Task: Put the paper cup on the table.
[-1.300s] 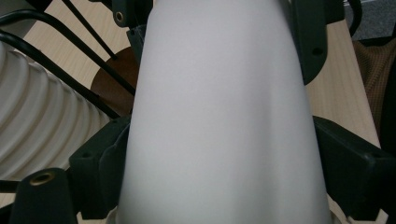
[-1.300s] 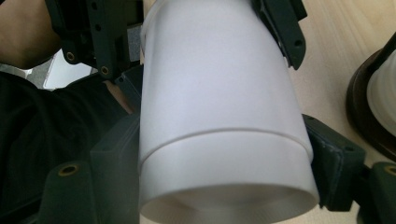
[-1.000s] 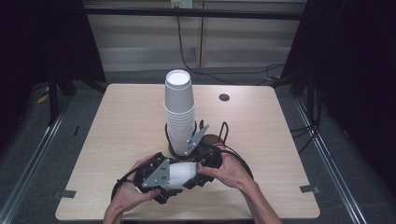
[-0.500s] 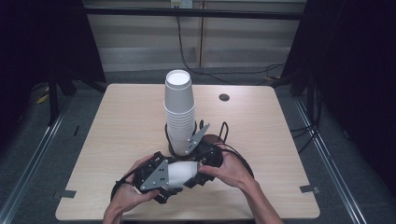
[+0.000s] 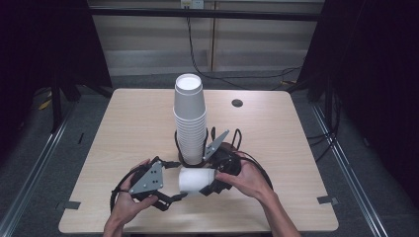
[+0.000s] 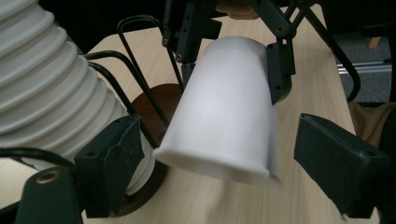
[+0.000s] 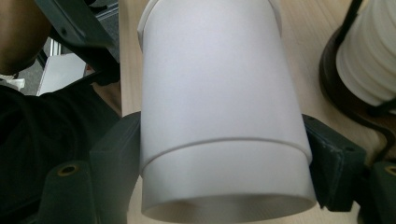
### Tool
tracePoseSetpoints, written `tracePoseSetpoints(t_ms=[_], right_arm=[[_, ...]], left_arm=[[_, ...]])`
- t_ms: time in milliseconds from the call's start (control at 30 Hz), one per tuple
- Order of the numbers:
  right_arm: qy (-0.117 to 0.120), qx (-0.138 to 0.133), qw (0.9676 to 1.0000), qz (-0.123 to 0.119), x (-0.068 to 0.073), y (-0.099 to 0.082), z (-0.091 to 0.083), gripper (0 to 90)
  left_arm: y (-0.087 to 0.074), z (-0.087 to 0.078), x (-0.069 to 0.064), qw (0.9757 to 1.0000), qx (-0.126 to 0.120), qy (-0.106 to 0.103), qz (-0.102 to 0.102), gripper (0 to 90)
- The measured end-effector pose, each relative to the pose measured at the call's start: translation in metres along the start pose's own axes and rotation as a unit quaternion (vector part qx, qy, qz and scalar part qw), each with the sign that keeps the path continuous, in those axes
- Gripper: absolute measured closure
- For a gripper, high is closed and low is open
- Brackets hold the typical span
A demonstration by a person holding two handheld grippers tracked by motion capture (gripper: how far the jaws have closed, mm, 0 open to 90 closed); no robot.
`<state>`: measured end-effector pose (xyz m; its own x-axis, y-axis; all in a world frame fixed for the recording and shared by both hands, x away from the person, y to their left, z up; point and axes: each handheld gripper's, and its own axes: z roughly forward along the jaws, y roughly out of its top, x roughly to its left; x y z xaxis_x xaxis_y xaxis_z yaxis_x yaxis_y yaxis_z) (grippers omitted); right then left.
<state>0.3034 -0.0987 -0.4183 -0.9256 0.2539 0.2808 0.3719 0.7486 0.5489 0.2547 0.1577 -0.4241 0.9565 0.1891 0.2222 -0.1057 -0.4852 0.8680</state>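
Here, low in the centre of the high view, the right gripper [image 5: 207,185] is clamped on a white paper cup [image 5: 196,180] lying on its side, held at the narrow bottom end; in the right gripper view its two black pads press against both flanks of the cup [image 7: 219,107], which fills the middle of that frame, and a second cup's rim line shows nested near the bottom of the frame. The left gripper [image 5: 170,197], at lower left of the high view, stands released: in the left gripper view its jaws sit wide apart at the lower left and lower right corners, with the cup's open rim [image 6: 224,126] between them and clear gaps on either side, so they do not touch it. In that same view the right gripper's pads [image 6: 279,70] grip the cup's far end in the upper centre. Just above the two grippers in the high view rises a tall stack of white cups [image 5: 189,118], upright in a black wire holder [image 5: 190,155] with a dark round base, near the middle of the light wooden table [image 5: 123,123]. A small dark round spot [image 5: 237,103] lies on the table toward the upper right, well apart from the stack.
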Motion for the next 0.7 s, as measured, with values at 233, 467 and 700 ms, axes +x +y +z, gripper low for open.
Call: tracePoseSetpoints(t_ms=[233, 467, 700], right_arm=[[-0.008, -0.043, 0.9990, 0.004, -0.003, -0.007, -0.012, 22.3], [-0.004, -0.084, 0.9963, 0.014, -0.003, -0.018, -0.013, 22.3], [-0.003, -0.117, 0.9929, 0.016, -0.003, -0.024, -0.009, 22.2]], left_arm=[[-0.007, -0.008, 0.006, 0.9985, -0.028, 0.013, -0.044, 15.5], [-0.016, -0.012, 0.006, 0.9958, -0.047, 0.015, -0.077, 15.5], [-0.023, -0.012, 0.005, 0.9938, -0.054, 0.020, -0.095, 15.6]])
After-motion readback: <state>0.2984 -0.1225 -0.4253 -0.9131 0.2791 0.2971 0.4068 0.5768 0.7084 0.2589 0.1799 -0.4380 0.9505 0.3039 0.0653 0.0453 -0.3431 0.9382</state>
